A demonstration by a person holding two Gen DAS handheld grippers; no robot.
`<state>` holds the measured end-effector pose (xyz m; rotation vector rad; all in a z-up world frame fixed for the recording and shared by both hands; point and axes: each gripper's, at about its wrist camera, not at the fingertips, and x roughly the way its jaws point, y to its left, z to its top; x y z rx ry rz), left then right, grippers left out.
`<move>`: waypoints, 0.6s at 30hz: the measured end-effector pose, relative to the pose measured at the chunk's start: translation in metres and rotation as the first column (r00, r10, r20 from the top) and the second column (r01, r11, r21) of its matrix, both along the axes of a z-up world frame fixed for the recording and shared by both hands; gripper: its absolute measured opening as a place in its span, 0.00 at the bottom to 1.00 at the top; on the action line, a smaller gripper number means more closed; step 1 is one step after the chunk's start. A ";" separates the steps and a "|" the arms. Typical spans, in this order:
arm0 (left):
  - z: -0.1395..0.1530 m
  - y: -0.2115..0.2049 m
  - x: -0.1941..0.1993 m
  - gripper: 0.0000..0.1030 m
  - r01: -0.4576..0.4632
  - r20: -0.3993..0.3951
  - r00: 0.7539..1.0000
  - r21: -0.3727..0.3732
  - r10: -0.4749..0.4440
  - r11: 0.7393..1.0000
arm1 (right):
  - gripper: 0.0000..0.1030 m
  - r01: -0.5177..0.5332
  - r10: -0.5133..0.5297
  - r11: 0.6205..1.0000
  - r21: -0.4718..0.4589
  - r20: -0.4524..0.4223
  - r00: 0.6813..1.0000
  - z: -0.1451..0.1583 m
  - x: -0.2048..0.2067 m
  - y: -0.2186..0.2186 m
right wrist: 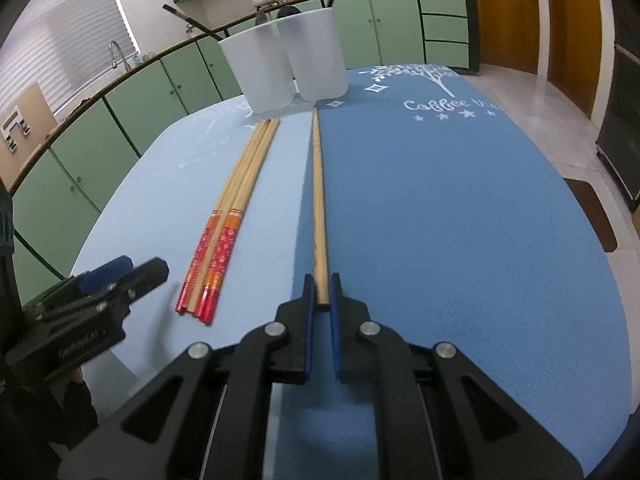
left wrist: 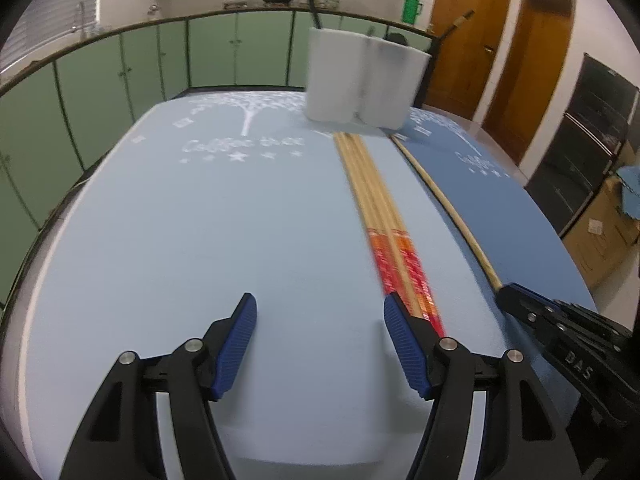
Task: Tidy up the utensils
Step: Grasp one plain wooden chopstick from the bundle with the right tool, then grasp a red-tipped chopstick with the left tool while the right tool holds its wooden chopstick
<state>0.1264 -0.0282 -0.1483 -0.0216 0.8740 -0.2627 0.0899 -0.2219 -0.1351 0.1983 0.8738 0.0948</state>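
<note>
A bundle of red-ended wooden chopsticks (left wrist: pixel 380 208) lies on the light blue mat (left wrist: pixel 180 240); it also shows in the right wrist view (right wrist: pixel 228 216). My left gripper (left wrist: pixel 320 320) is open and empty, its right finger just left of the bundle's red ends. My right gripper (right wrist: pixel 322 292) is shut on a plain wooden chopstick (right wrist: pixel 319 184) that lies along the seam between the mats; this chopstick also shows in the left wrist view (left wrist: pixel 444 200). Two white cups (right wrist: pixel 288 60) stand at the far end, each with a dark utensil sticking out.
A dark blue mat (right wrist: pixel 460 220) covers the right half of the table. Green cabinets (left wrist: pixel 200 56) and a counter with pots run behind. Wooden doors (left wrist: pixel 500 52) stand at the back right. My right gripper shows in the left wrist view (left wrist: pixel 552 328).
</note>
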 end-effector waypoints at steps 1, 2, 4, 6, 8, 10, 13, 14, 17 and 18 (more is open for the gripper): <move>0.000 -0.002 -0.001 0.63 0.007 0.001 1.000 -0.001 -0.007 1.000 | 0.06 -0.002 0.002 1.000 -0.006 0.001 1.000 0.000 0.000 0.001; 0.000 -0.004 -0.002 0.63 0.015 0.001 1.000 -0.004 -0.015 1.000 | 0.06 -0.004 0.004 1.000 -0.012 0.002 1.000 0.000 0.001 0.002; 0.000 -0.008 -0.003 0.63 0.028 -0.003 1.000 0.000 -0.028 1.000 | 0.06 -0.003 0.003 1.000 -0.006 0.002 1.000 -0.001 0.001 0.001; -0.002 -0.013 -0.004 0.63 0.044 -0.006 0.999 0.019 -0.044 0.999 | 0.06 -0.001 0.001 1.000 0.003 0.002 1.000 -0.002 0.002 0.001; -0.004 -0.016 -0.004 0.65 0.050 -0.005 0.999 0.038 -0.050 0.998 | 0.06 -0.001 0.001 1.000 0.006 0.003 1.000 -0.002 0.002 0.001; -0.005 -0.017 -0.003 0.65 0.052 -0.002 0.999 0.049 -0.052 0.997 | 0.06 -0.002 0.002 1.000 0.006 0.003 1.000 -0.002 0.001 0.001; -0.005 -0.017 -0.003 0.67 0.033 0.005 0.999 0.078 -0.033 0.996 | 0.06 -0.002 0.002 1.000 0.003 0.003 1.000 -0.001 0.001 0.001; -0.005 -0.015 -0.004 0.67 0.023 0.006 1.000 0.085 -0.023 0.996 | 0.07 -0.003 0.003 1.000 -0.002 0.002 1.000 -0.001 0.001 0.002; -0.005 -0.009 -0.002 0.67 0.002 0.004 1.000 0.074 -0.003 0.997 | 0.07 -0.007 0.007 1.000 -0.006 0.001 1.000 -0.001 0.002 0.002; -0.005 -0.009 -0.002 0.66 -0.002 0.006 1.000 0.079 0.001 0.997 | 0.07 -0.008 0.008 1.000 -0.004 0.001 1.000 -0.001 0.002 0.001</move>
